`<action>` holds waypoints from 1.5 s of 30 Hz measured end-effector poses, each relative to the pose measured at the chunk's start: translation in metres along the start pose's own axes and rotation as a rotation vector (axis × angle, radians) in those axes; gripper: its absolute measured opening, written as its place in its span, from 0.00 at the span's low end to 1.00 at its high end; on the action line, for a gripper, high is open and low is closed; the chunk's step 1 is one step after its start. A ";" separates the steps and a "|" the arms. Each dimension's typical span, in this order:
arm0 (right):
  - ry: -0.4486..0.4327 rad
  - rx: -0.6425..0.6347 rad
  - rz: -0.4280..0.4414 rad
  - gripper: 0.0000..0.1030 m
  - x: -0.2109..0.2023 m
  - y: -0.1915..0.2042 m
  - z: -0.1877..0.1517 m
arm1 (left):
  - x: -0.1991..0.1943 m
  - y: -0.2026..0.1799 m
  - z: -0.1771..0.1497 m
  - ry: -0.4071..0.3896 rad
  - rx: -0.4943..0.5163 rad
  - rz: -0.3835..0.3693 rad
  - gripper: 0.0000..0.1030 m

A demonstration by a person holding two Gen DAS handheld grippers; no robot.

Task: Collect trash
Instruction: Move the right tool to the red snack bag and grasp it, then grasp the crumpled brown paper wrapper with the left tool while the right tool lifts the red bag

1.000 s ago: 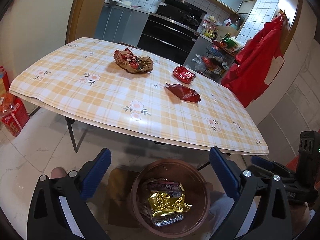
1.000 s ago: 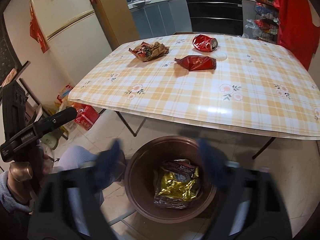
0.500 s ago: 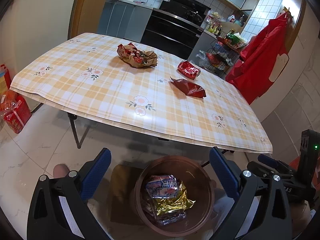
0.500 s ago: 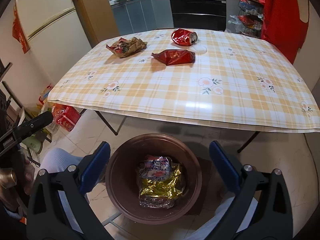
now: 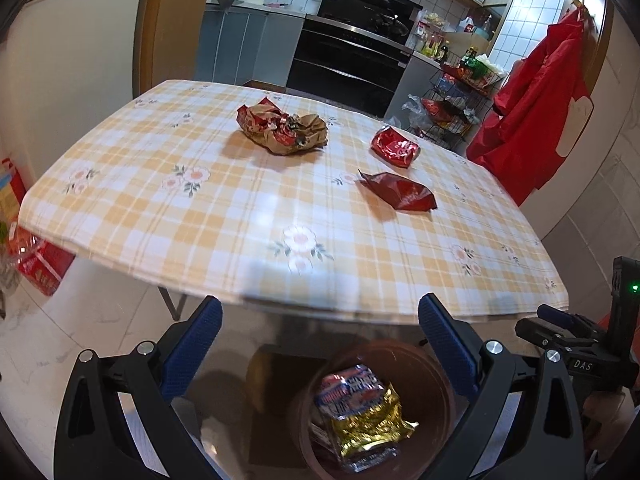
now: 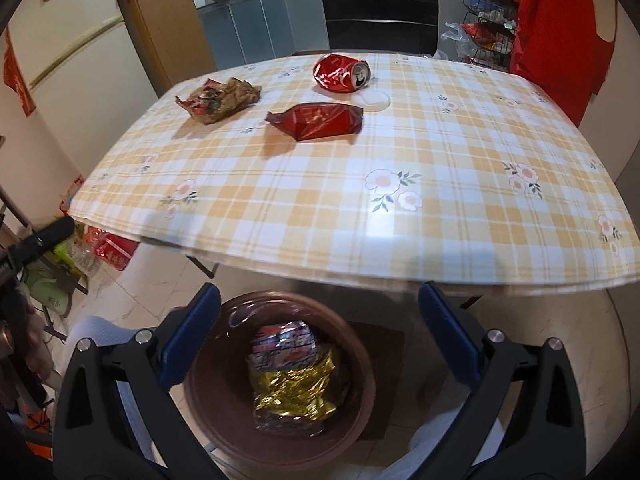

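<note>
On the plaid tablecloth (image 6: 400, 152) — can (image 6: 342, 72), two wrappers; both jaws apart.

My fingers (image 5: 448, 354): blue pads on black frames, silver screws, both sides. Tabletop (image 6: 440, 184): orange-and-white plaid cloth with pink-white flower sprigs, green leaves. Crushed can (image 6: 341, 73): red, silver end. Flat wrapper (image 6: 316, 121): glossy dark red. Crumpled paper bag (image 5: 282, 130): brown with red print. Bin (image 6: 356, 408): brown, inside and rim. In it: gold foil wrapper (image 6: 294, 394) and a packet (image 6: 282, 346) printed red, white and blue. Floor (image 5: 32, 360): white marble-look tile. Oven (image 5: 348, 60): black glass front. Cabinets (image 5: 252, 46): grey-blue. Wall tile behind: white. Hanging jacket (image 5: 536, 104): red with a white patch. Fridge (image 6: 68, 68): cream.
</note>
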State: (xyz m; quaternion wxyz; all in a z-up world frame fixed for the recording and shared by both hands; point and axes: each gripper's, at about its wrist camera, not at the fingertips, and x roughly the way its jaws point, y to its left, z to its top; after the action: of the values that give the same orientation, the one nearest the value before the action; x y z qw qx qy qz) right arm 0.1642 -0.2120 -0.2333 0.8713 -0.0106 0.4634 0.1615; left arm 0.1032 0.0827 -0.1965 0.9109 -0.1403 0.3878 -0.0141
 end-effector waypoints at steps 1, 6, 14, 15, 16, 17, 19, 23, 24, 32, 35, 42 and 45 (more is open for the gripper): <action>0.001 -0.012 -0.008 0.95 0.006 -0.002 0.005 | 0.005 0.002 0.005 0.002 0.005 0.001 0.93; 0.002 -0.103 -0.020 0.94 0.049 -0.005 0.049 | 0.040 0.017 0.037 0.024 0.006 0.013 0.93; 0.016 -0.344 -0.017 0.94 0.145 0.019 0.136 | 0.093 0.044 0.092 0.035 -0.027 0.038 0.93; 0.017 -0.385 -0.020 0.94 0.155 0.025 0.144 | 0.100 0.046 0.099 0.036 -0.029 0.036 0.93; 0.021 -0.438 -0.029 0.94 0.168 0.030 0.155 | 0.105 0.048 0.103 0.036 -0.030 0.036 0.93; 0.028 -0.464 -0.034 0.94 0.175 0.033 0.160 | 0.110 0.050 0.108 0.036 -0.029 0.037 0.93; 0.052 -0.503 -0.037 0.94 0.193 0.036 0.172 | 0.122 0.053 0.117 0.039 -0.034 0.039 0.93; 0.092 -0.503 0.021 0.94 0.218 0.035 0.189 | 0.138 0.061 0.127 0.041 -0.074 0.016 0.93; 0.100 -0.496 0.034 0.95 0.222 0.034 0.191 | 0.140 0.060 0.129 0.029 -0.069 0.020 0.93; 0.069 -0.471 0.083 0.89 0.223 0.028 0.186 | 0.178 0.051 0.149 0.024 -0.071 0.031 0.93; 0.059 -0.478 0.088 0.84 0.221 0.027 0.184 | 0.191 0.053 0.163 0.006 -0.091 0.060 0.93; 0.062 -0.443 0.127 0.80 0.218 0.023 0.180 | 0.241 0.058 0.193 0.068 -0.083 0.096 0.93; 0.063 -0.442 0.132 0.79 0.216 0.023 0.178 | 0.250 0.054 0.193 0.085 -0.008 0.121 0.87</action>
State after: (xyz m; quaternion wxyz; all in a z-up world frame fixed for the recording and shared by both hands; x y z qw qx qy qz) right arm 0.4126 -0.1020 -0.3044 0.8203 -0.1760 0.4436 0.3151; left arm 0.4104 0.1481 -0.2591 0.8923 -0.1193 0.4339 0.0363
